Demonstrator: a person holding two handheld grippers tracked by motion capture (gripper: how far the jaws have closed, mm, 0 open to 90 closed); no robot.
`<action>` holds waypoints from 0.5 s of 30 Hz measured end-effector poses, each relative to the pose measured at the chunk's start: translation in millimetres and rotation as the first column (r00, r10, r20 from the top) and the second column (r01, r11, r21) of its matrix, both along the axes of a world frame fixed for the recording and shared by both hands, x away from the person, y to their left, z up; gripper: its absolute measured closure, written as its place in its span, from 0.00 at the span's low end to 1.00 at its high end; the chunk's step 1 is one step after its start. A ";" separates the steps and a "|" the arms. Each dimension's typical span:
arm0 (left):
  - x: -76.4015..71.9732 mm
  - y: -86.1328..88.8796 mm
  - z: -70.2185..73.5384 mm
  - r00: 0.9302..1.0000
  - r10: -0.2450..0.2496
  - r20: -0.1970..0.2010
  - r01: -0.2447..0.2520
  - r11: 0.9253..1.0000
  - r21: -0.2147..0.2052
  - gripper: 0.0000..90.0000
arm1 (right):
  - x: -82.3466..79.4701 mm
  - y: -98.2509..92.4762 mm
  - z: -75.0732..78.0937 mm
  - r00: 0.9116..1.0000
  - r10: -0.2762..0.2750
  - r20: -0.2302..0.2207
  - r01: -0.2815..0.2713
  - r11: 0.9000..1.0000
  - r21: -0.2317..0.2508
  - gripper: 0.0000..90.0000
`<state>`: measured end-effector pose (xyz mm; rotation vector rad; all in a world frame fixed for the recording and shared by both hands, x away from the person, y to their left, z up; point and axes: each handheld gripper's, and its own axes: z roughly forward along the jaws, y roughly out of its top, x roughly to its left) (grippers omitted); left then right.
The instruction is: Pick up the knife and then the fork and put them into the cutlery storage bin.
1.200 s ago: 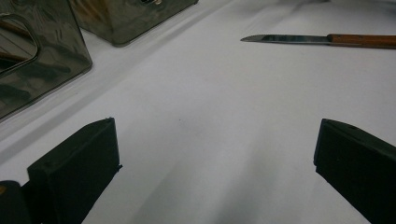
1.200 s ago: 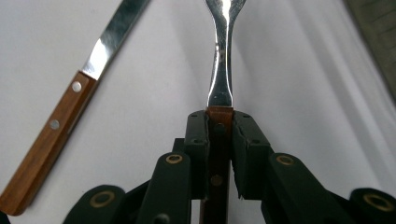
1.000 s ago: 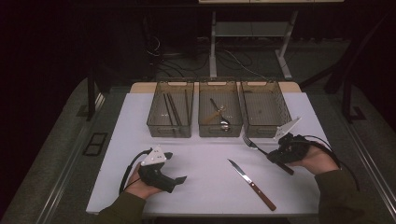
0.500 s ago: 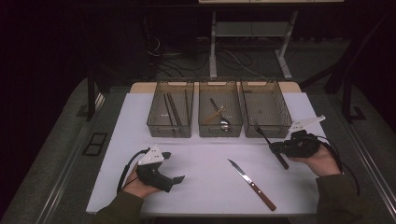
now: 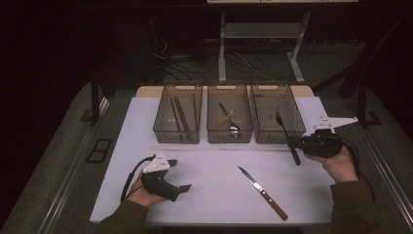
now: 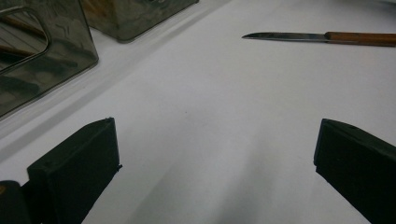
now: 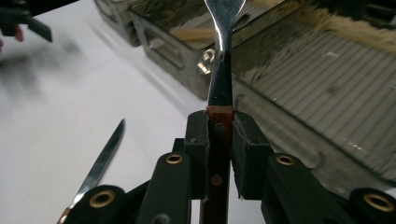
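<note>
Both my right gripper's (image 7: 219, 140) jaws are clenching the fork (image 7: 219, 93) mid-frame. My left gripper (image 6: 215, 163) is gaping, nothing between its jaws, the knife (image 6: 322, 37) lying upper right.

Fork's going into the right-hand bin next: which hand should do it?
Right. The right gripper is already shut on the fork, beside the right bin. The left gripper is open, away from the bins.

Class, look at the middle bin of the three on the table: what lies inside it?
Inside the middle bin lie a spoon and a pale wooden utensil, crossing each other. The tinted front wall hides the bin's floor nearest the camera, so anything lying flat there cannot be seen.
</note>
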<state>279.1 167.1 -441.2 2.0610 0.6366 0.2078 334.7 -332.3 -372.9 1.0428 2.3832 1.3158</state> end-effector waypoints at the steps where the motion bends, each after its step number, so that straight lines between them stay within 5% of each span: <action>1: 0.1 -0.4 -0.2 1.000 0.002 0.000 -0.002 1.000 0.000 0.00 | 1.5 -0.7 2.1 1.000 -0.002 0.006 0.002 1.000 0.002 0.86; 15: 0.1 -0.6 -0.1 1.000 0.001 -0.007 -0.001 1.000 -0.002 0.00 | 36.0 -0.7 46.8 0.992 -0.073 0.102 0.072 0.997 0.018 0.86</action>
